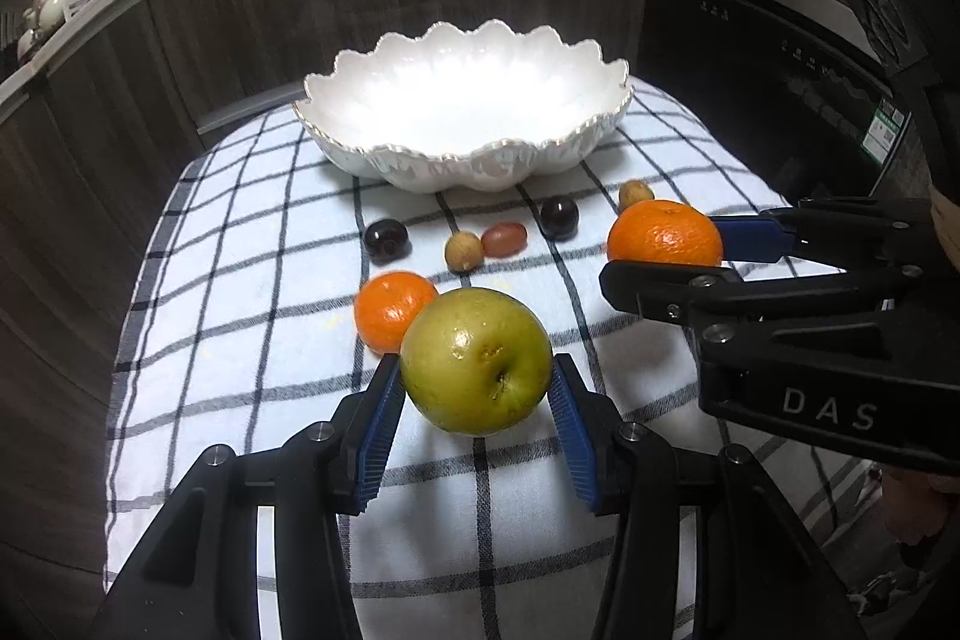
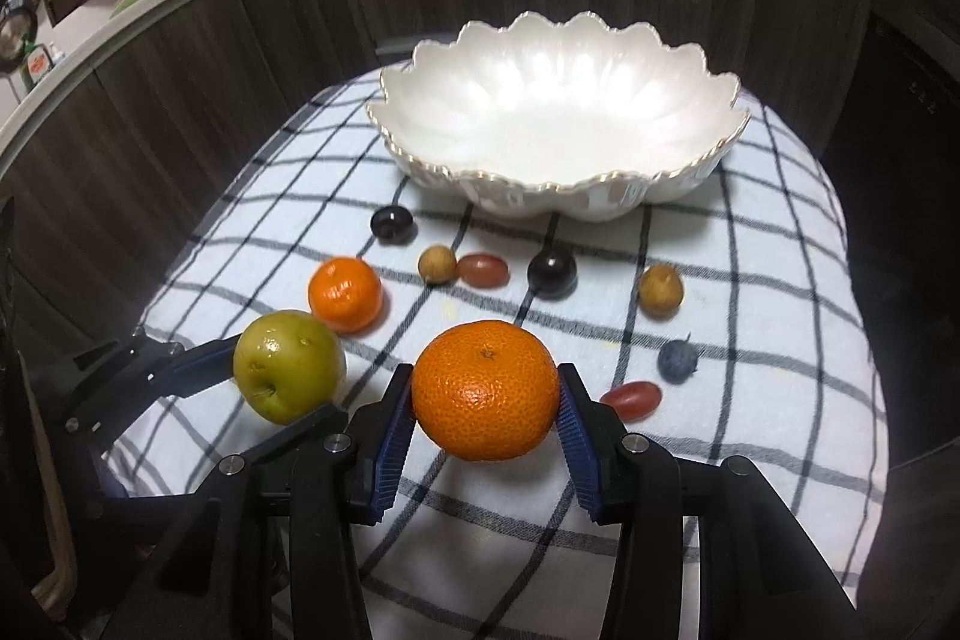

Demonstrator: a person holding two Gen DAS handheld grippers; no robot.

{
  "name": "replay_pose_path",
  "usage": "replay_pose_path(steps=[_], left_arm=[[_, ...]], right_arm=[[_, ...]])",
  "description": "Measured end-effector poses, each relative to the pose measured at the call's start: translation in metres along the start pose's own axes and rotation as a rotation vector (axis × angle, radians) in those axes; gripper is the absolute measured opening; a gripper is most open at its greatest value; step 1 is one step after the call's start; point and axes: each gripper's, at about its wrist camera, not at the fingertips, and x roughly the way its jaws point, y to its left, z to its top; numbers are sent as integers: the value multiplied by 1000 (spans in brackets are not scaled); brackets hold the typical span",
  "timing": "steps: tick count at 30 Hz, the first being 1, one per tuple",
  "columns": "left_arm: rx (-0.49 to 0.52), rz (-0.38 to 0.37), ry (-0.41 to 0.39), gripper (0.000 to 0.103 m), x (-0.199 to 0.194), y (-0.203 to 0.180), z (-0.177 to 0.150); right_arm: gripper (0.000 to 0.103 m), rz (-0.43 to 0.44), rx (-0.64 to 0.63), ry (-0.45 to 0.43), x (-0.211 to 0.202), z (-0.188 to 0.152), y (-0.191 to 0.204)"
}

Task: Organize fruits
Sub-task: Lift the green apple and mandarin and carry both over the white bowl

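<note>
My left gripper (image 1: 477, 388) is shut on a green apple (image 1: 476, 361), held just above the checked cloth; the apple also shows in the right wrist view (image 2: 288, 367). My right gripper (image 2: 486, 412) is shut on a large orange (image 2: 486, 388), which also shows in the left wrist view (image 1: 665, 233). An empty white scalloped bowl (image 2: 558, 172) stands at the far end of the cloth. A smaller orange (image 2: 345, 295) lies on the cloth beside the apple.
Small fruits lie between the grippers and the bowl: two dark plums (image 2: 391, 223) (image 2: 551, 269), two tan longans (image 2: 437, 265) (image 2: 660, 289), two red grapes (image 2: 483, 270) (image 2: 630, 399), a blueberry (image 2: 678, 361). Dark wood cabinets surround the cloth-covered table (image 2: 780, 340).
</note>
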Motion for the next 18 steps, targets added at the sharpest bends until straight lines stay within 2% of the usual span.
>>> replay_pose_path(steps=[12, 18], left_arm=[[-54, 28, -41, 48, -11, 11, 26], [-85, 42, -57, 48, -10, 21, 49]], right_arm=[[47, -34, 10, -78, -22, 22, -5], [47, -64, 21, -120, -29, 41, -13]])
